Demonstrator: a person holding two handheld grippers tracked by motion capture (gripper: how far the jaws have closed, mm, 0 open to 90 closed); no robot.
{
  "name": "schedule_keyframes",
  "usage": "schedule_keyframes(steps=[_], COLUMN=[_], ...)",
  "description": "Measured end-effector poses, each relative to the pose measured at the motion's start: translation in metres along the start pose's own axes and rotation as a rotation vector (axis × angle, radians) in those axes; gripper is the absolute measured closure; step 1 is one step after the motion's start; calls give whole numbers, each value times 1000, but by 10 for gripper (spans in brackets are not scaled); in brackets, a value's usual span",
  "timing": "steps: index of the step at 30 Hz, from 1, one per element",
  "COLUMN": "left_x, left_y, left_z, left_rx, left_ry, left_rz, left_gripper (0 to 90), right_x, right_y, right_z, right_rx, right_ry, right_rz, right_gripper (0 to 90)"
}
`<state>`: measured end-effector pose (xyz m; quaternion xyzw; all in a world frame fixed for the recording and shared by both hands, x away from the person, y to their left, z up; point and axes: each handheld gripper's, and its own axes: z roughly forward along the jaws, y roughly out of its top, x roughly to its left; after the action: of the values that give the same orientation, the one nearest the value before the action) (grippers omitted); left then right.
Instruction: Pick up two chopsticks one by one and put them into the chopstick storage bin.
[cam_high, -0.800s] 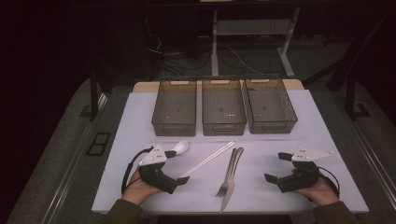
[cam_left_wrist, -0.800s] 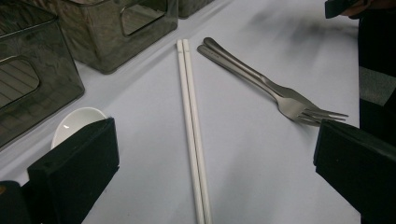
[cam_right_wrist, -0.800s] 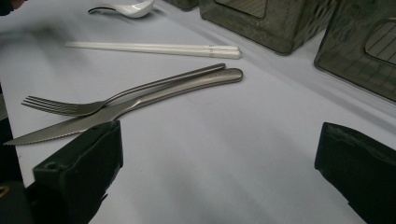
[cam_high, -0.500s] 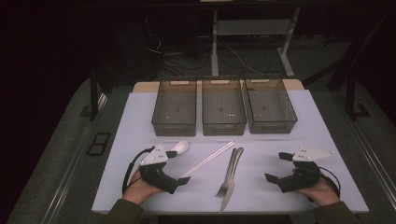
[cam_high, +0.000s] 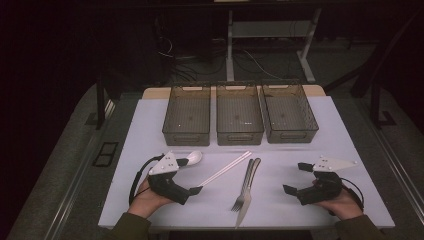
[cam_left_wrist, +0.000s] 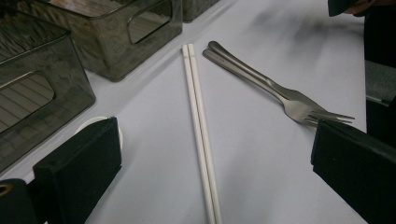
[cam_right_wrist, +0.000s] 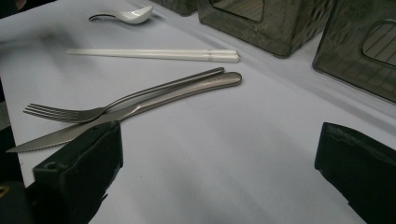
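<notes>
Little has changed since the earlier frames: both grippers remain near the table's front edge, with only a slight shift of the hands. The left gripper (cam_high: 192, 190) has its jaws apart, holding nothing, and points at the pair of slim white plastic chopsticks (cam_left_wrist: 200, 130) lying just ahead. The right gripper (cam_high: 295, 178) is likewise spread and empty, facing the grey steel fork (cam_right_wrist: 121, 103) and the serrated steel knife (cam_right_wrist: 140, 112), which touch along their handles. A white ceramic spoon (cam_high: 191, 158) lies beside the left gripper. The three smoked-plastic bins (cam_high: 239, 134) beyond appear empty. Judgement: sorting not yet begun; all four utensils remain to be placed.
</notes>
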<state>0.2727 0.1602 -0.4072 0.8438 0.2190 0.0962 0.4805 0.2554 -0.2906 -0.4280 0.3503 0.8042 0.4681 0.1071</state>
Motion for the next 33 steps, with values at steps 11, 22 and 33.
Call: schedule_keyframes(steps=[11, 22, 33], left_x=[13, 28, 36], left_y=[8, 15, 23], left_z=[0, 2, 8], left_rx=[1, -18, -29], left_ry=[27, 47, 53], left_rz=[11, 4, -1], left_gripper=[9, 23, 74], right_x=[-1, -1, -2], right_y=[0, 0, 0], right_z=[0, 1, 1], right_rx=[-1, -2, -1], right_ry=[-4, -11, -12], right_rz=[5, 11, 18], right_gripper=[11, 11, 11])
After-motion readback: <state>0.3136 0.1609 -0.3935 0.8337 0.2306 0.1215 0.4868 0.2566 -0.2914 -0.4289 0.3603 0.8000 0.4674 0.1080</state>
